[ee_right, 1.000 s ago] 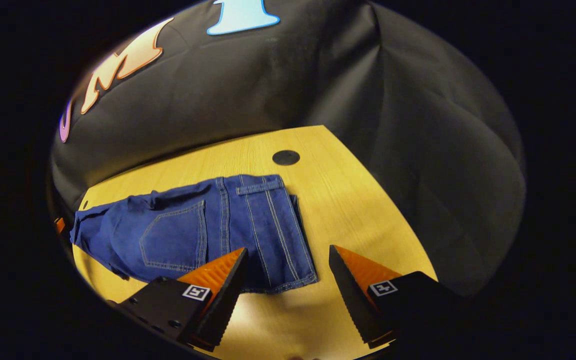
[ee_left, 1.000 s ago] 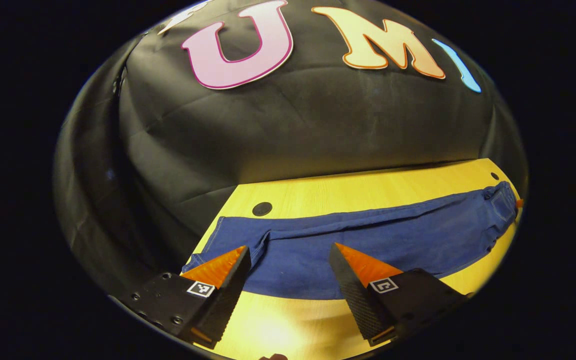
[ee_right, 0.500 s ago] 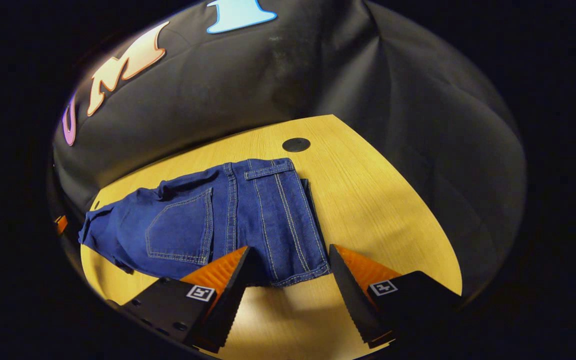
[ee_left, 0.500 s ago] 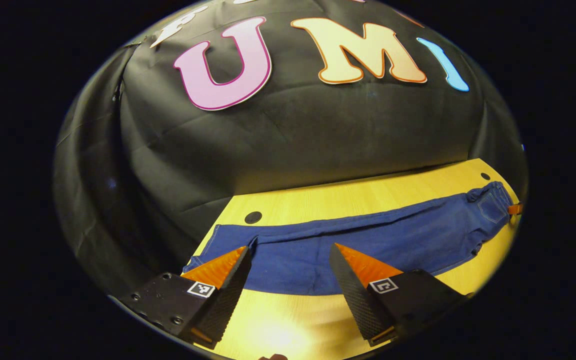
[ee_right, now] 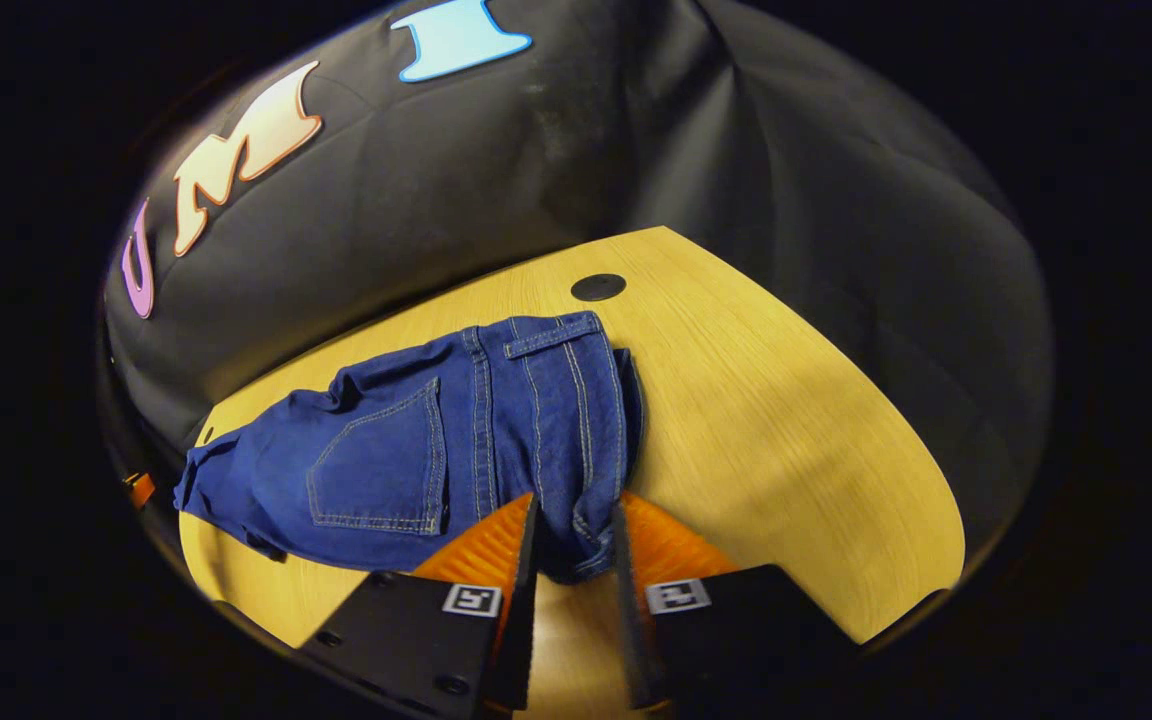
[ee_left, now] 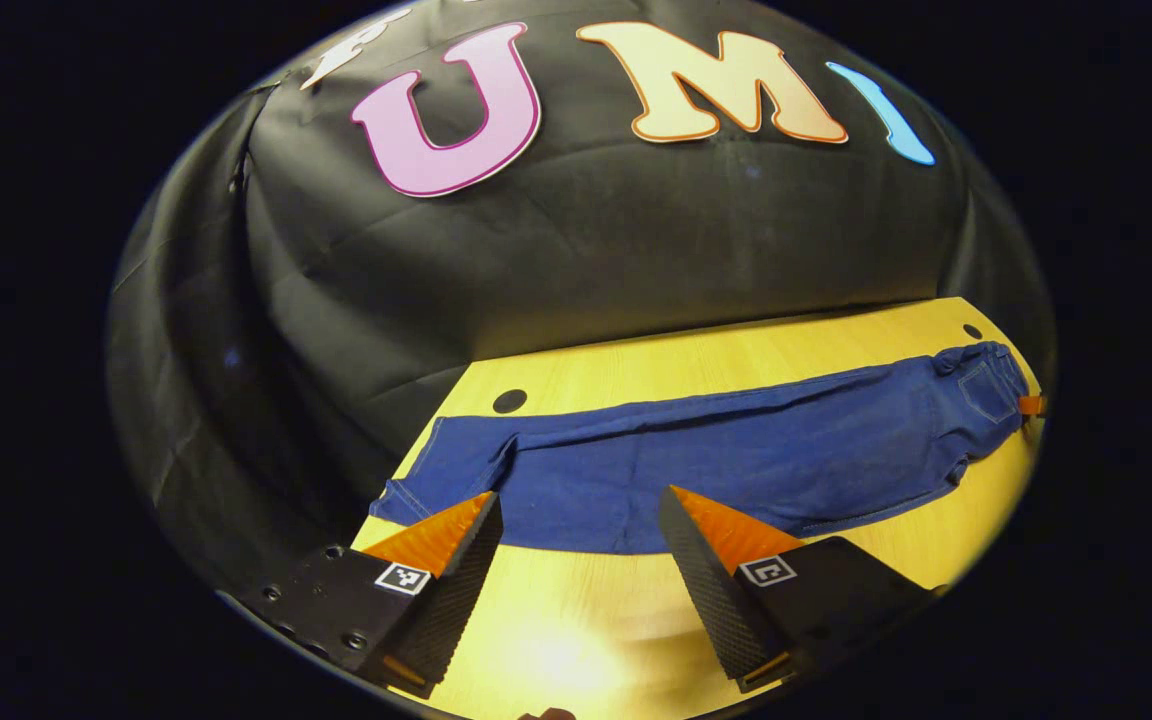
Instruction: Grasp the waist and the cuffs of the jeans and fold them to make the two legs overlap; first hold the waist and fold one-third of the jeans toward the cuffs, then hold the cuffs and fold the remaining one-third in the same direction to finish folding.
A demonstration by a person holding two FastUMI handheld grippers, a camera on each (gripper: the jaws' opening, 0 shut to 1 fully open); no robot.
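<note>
Blue jeans [ee_left: 716,455] lie stretched across the wooden table [ee_left: 736,355], cuffs at the left and waist at the far right. My left gripper [ee_left: 578,495] is open just short of the jeans' near edge, beside the cuff end, with nothing between its fingers. In the right gripper view the jeans [ee_right: 386,450] show a back pocket and the waistband. My right gripper [ee_right: 576,505] is shut on the near corner of the waist, and the denim bunches up between its fingers. An orange finger of the right gripper [ee_left: 1031,405] shows at the waist in the left gripper view.
The table [ee_right: 796,400] has round black holes near its back corners [ee_left: 509,401] [ee_right: 598,287]. The black booth cloth hangs close behind and beside the table. Bare wood lies to the right of the waist. An orange bit of the left gripper [ee_right: 139,488] shows far left.
My right gripper moved in and shut on the waist corner, bunching the denim. My left gripper stayed open, and the jeans now sit slightly farther from its fingertips.
</note>
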